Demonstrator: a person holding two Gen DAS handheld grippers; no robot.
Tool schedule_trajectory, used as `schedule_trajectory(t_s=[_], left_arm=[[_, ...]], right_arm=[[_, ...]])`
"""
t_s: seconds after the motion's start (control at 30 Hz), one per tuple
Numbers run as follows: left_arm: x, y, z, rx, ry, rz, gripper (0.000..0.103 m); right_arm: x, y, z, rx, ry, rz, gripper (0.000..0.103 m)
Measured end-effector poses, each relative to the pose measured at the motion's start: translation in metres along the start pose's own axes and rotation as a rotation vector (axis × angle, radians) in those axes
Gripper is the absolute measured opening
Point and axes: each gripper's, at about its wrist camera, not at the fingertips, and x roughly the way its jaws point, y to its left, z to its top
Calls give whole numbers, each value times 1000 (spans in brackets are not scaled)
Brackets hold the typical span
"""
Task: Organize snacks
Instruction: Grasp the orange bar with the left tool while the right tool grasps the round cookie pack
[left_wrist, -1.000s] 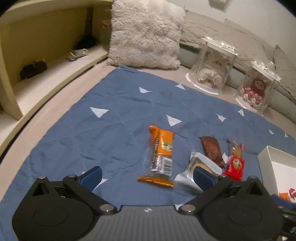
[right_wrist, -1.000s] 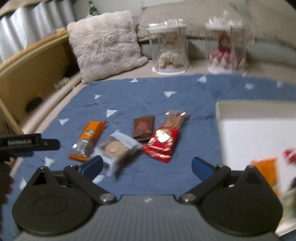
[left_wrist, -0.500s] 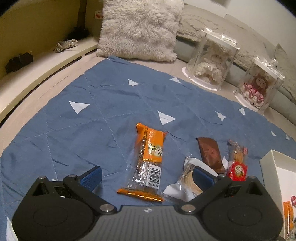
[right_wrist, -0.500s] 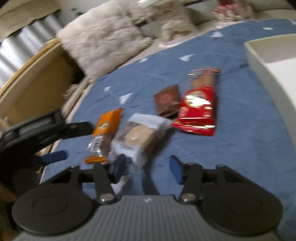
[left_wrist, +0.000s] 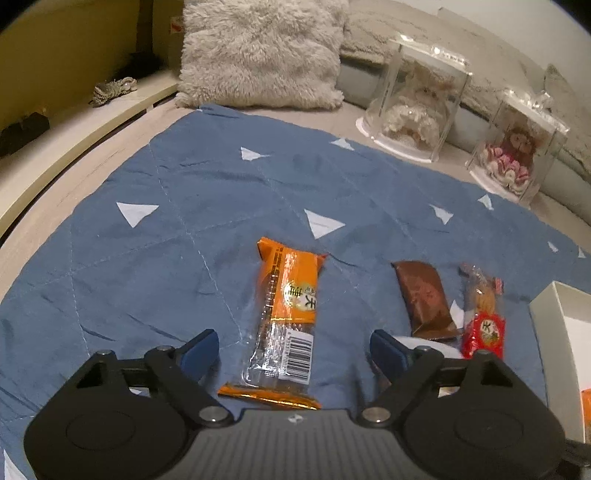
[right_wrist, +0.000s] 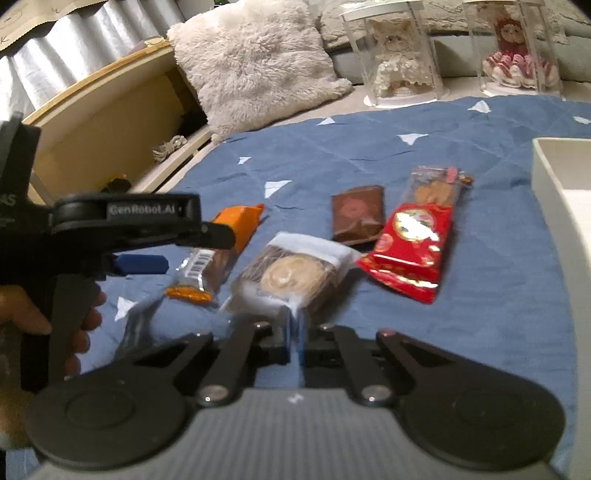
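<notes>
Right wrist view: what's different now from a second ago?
The right gripper dropped toward the blanket and its jaws have just been closing, now pinching the edge of the white-wrapped cookie. The left gripper came down around the orange snack, jaws closing but not touching. The brown packet and red packet lie unmoved.

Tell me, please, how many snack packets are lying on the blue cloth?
4: an orange packet on the left, a clear biscuit pack nearest the camera, a brown packet behind it, and a red packet on the right. Others may be hidden.
</notes>
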Motion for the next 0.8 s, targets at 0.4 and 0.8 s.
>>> schedule_trajectory(t_s=[0.4,0.8], left_arm=[[15,-1,-2,23,55,58,59],[-3,12,-11,50,191,47,47]], right_arm=[[-30,-25,7,-17,25,-58,53],[16,18,13,-195,42,-115,81]])
